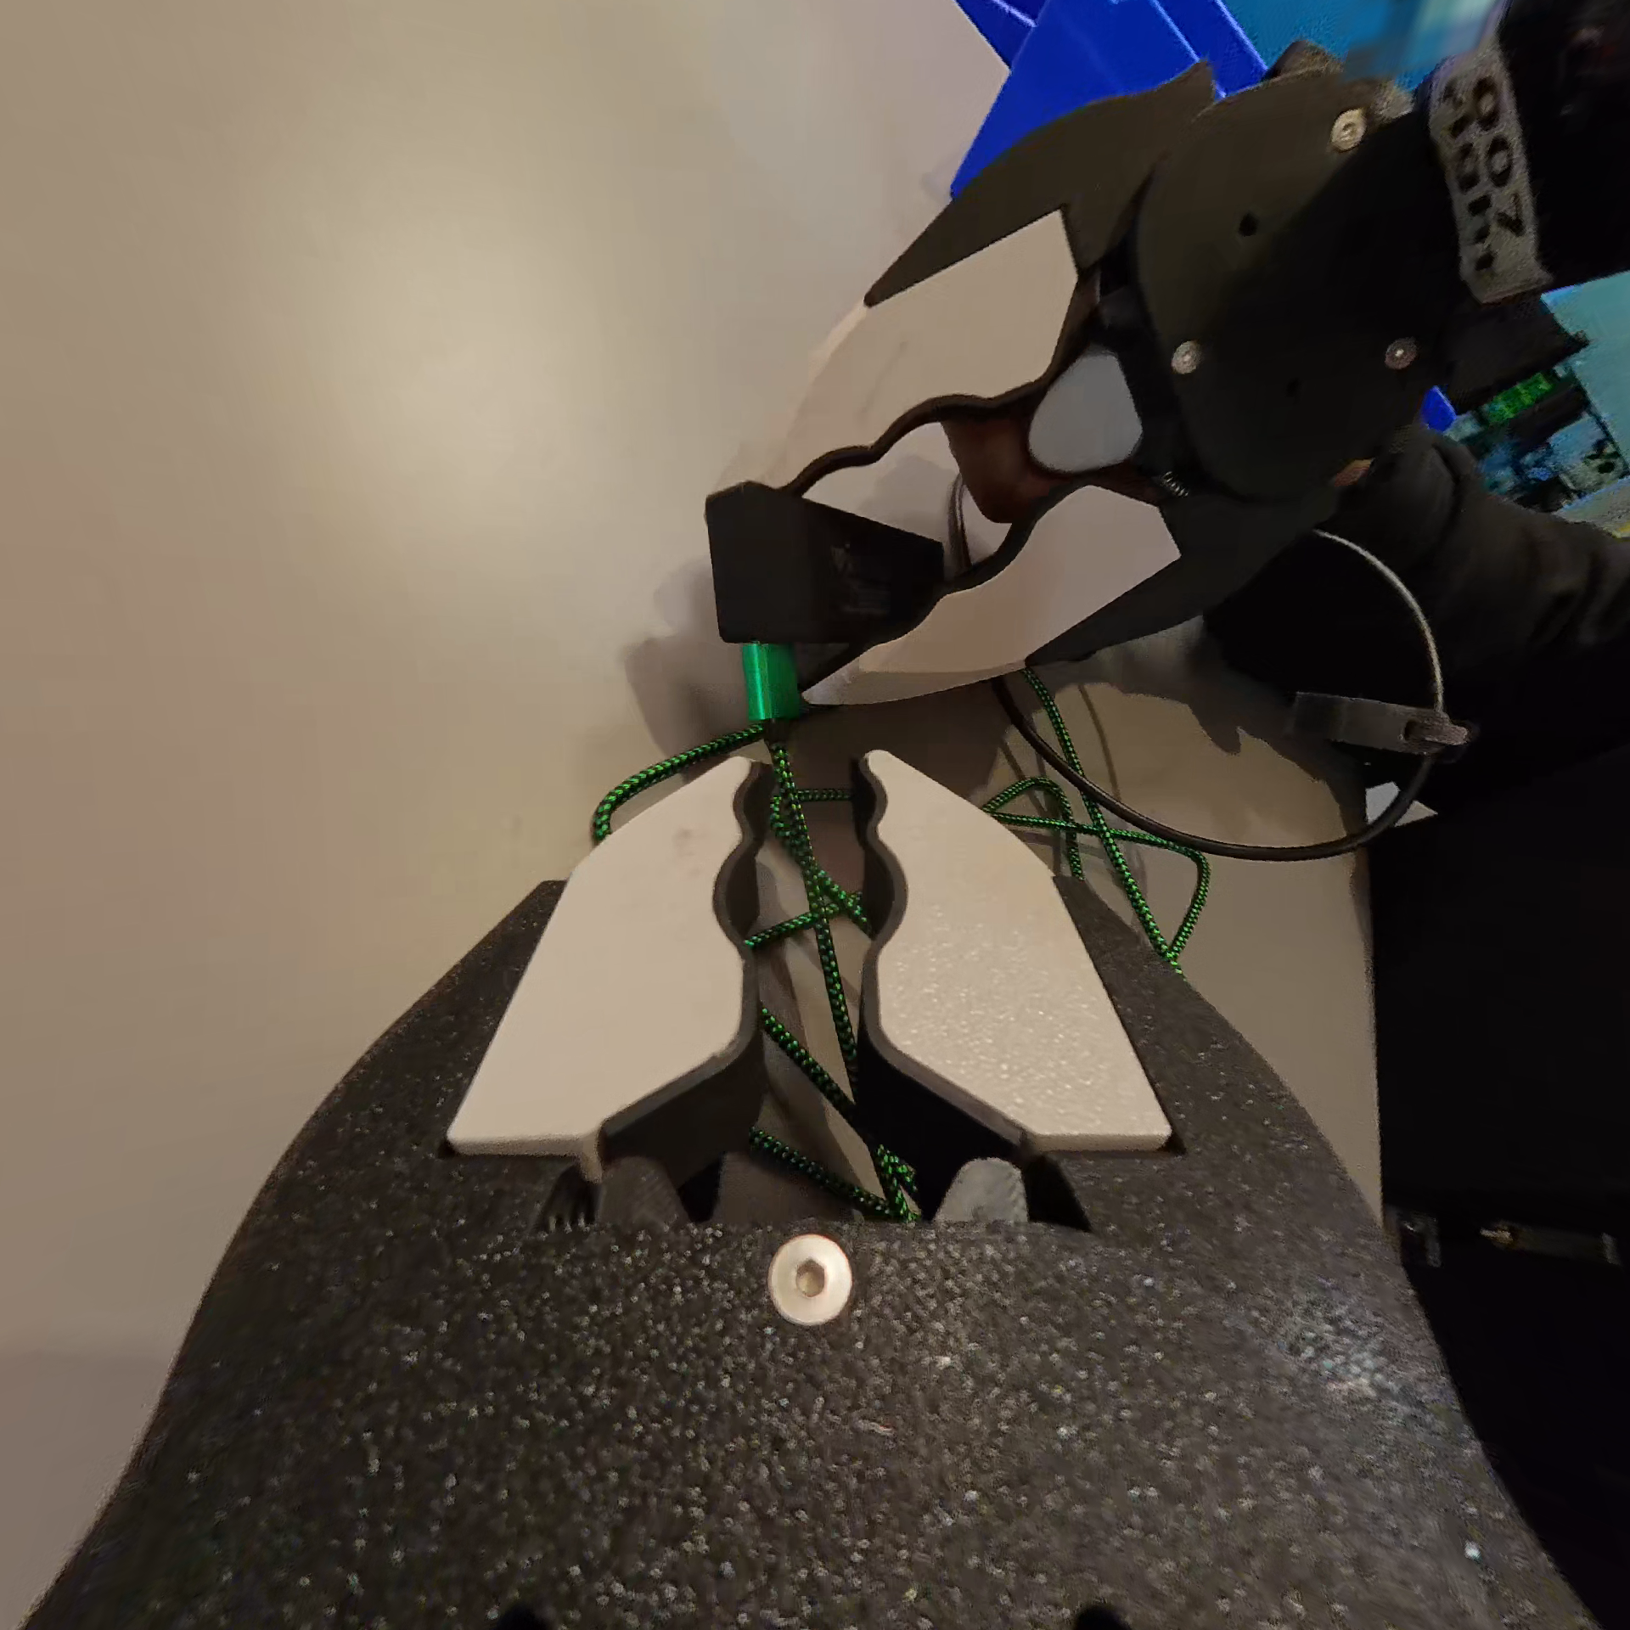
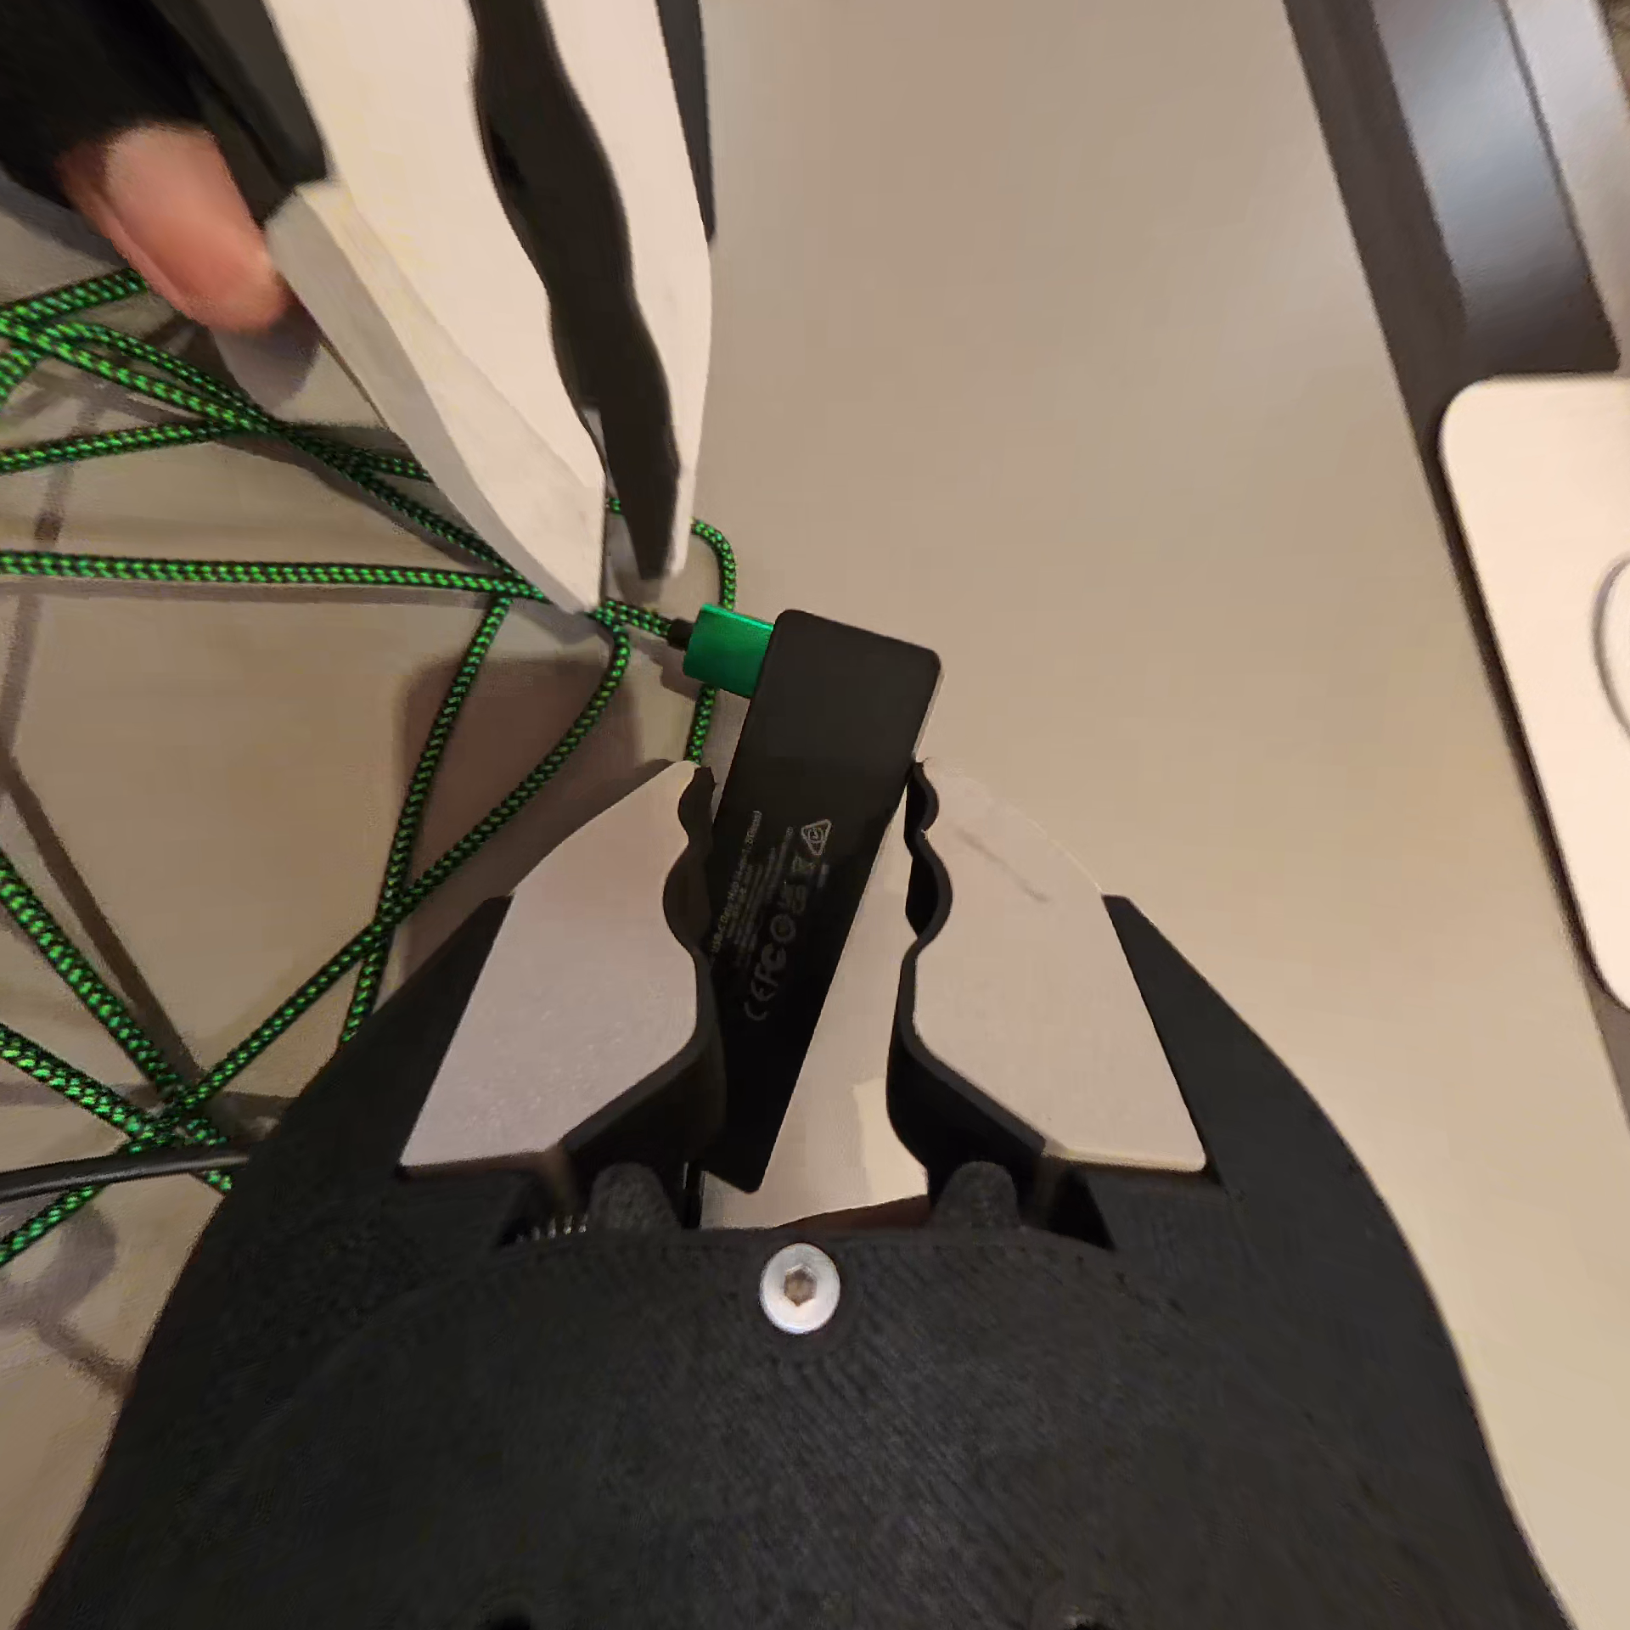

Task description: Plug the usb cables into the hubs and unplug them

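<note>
My right gripper (image 2: pixel 807 769) is shut on a black USB hub (image 2: pixel 820 838) and holds it by its long sides just above the beige table. A green metal USB plug (image 2: pixel 728 653) sits in the hub's far left end. Its green-and-black braided cable (image 2: pixel 265 564) lies in loose tangled loops at the left. My left gripper (image 1: pixel 811 763) has its fingers a little apart, just short of the plug (image 1: pixel 767 679), and grips nothing. The cable (image 1: pixel 820 882) shows through the gap below them. The left wrist view also shows the right gripper (image 1: pixel 767 600) holding the hub (image 1: pixel 820 564).
A thin black cable (image 1: pixel 1235 847) loops on the table under the right gripper. A blue bin (image 1: pixel 1102 71) stands at the far side. A white flat device (image 2: pixel 1544 661) and a dark bar (image 2: pixel 1455 176) lie at the right. A person's thumb (image 2: pixel 176 229) shows on the left gripper. The left gripper's tips are roughly 5 centimeters from the right gripper's.
</note>
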A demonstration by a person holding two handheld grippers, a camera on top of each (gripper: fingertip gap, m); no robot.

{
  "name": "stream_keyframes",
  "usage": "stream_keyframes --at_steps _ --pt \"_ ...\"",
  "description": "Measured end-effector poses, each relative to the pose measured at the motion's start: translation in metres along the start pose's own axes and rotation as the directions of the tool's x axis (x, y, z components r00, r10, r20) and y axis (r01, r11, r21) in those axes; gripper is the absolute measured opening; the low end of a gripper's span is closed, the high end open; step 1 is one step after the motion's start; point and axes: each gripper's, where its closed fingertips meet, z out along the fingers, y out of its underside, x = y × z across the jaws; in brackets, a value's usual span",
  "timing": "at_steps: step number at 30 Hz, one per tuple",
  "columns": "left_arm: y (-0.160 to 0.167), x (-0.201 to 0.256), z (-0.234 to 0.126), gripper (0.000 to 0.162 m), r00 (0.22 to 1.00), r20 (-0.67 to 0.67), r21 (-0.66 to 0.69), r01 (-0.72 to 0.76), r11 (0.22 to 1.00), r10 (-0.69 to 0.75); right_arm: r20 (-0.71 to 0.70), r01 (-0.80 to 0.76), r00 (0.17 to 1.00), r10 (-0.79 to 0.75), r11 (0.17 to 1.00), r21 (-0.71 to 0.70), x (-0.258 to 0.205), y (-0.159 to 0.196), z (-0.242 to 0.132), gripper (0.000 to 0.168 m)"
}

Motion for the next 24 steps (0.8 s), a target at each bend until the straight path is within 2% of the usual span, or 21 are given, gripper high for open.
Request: stream_keyframes --at_steps 5,9,13,15,17,21,22,24 --pt "-0.019 -0.004 -0.013 0.040 0.993 0.087 0.096 -0.085 0.992 0.076 0.063 -0.160 0.985 0.159 0.987 0.013 0.007 0.008 0.003 0.040" --pt "-0.039 0.008 -0.039 0.055 0.974 0.152 0.186 -0.197 0.963 0.170 0.128 -0.271 0.956 0.264 0.962 0.041 0.009 0.010 0.004 0.040" --pt "-0.047 0.048 -0.103 0.057 0.969 0.172 0.365 -0.229 0.902 0.177 0.170 -0.329 0.934 0.313 0.942 0.071 0.009 0.010 0.003 0.038" --pt "-0.039 0.062 -0.150 0.057 0.950 0.262 0.408 -0.271 0.872 0.172 0.167 -0.335 0.933 0.320 0.939 0.073 0.010 0.011 0.003 0.038" --pt "-0.026 0.065 -0.205 0.057 0.901 0.409 0.389 -0.314 0.866 0.143 0.176 -0.338 0.930 0.323 0.939 0.067 0.010 0.011 0.004 0.038" --pt "0.008 0.050 -0.314 0.055 0.718 0.686 0.228 -0.365 0.903 0.118 0.200 -0.349 0.922 0.332 0.935 0.058 0.009 0.011 0.005 0.038" --pt "0.019 0.039 -0.334 0.055 0.681 0.722 0.172 -0.348 0.922 0.123 0.202 -0.350 0.921 0.332 0.935 0.057 0.009 0.011 0.005 0.038" --pt "0.048 0.012 -0.355 0.058 0.664 0.728 0.042 -0.295 0.955 0.173 0.198 -0.345 0.924 0.328 0.937 0.060 0.009 0.011 0.005 0.038"
